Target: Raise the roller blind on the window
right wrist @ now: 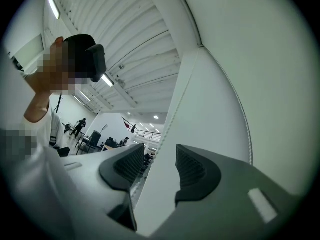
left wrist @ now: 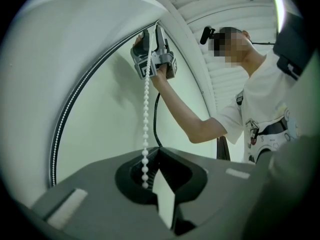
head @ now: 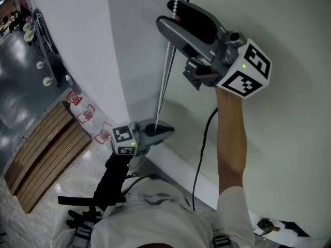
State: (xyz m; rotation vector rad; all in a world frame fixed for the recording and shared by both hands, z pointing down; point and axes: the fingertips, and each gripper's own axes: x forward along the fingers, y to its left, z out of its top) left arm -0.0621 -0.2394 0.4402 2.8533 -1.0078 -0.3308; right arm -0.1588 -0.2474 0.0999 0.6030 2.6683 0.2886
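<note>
Left tool point(left wrist: 151, 181) tight on bead chain point(left wrist: 146, 109)

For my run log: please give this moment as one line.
left claw: shut on chain, low | right claw: open around chain, high

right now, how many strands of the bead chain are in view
2. One strand runs from the open right gripper down into the left gripper's shut jaws; the other strand hangs untouched further left. Their tops are hidden.

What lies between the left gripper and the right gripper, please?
Only a straight run of white bead chain, from the left gripper up to the right gripper; the head view shows it.
</note>
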